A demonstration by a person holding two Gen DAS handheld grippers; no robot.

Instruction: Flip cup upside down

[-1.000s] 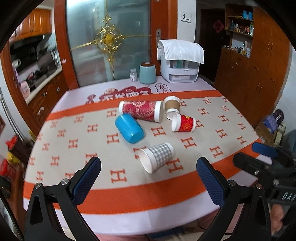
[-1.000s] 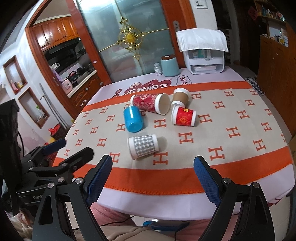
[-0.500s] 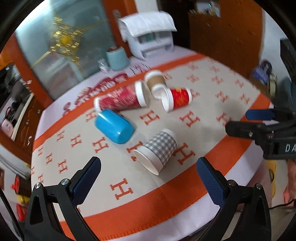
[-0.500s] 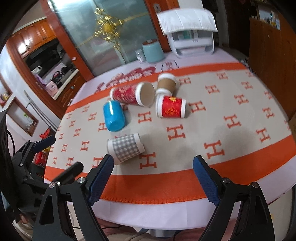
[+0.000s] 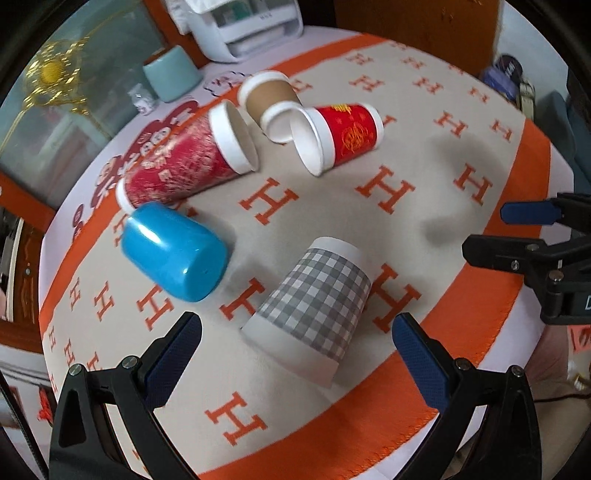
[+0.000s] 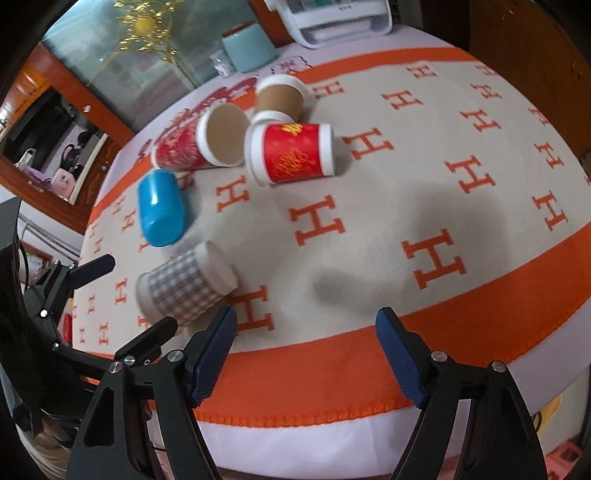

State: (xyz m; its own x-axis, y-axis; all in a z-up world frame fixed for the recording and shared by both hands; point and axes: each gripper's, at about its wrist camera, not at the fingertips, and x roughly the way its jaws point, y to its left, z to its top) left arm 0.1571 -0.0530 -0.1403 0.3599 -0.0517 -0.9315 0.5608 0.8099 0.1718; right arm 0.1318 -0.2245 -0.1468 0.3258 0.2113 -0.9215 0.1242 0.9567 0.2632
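Note:
A grey checked paper cup (image 5: 314, 310) lies on its side on the H-patterned cloth, mouth toward me; it also shows in the right wrist view (image 6: 181, 284). My left gripper (image 5: 295, 354) is open, its jaws standing either side of the cup's mouth end, just above it. My right gripper (image 6: 306, 354) is open and empty over the orange border, right of the checked cup. A blue plastic cup (image 5: 173, 251), a tall red cup (image 5: 181, 162), a short red cup (image 5: 340, 136) and a brown cup (image 5: 269, 96) also lie on their sides.
The table's front edge (image 6: 332, 435) is right under my right gripper. A teal canister (image 5: 171, 74) and a white appliance (image 5: 255, 22) stand at the back. The right gripper shows at the right edge of the left wrist view (image 5: 546, 240).
Both grippers have moved forward and down toward the table. The left one has closed in on the checked cup, which now sits between its open jaws. No cup has moved.

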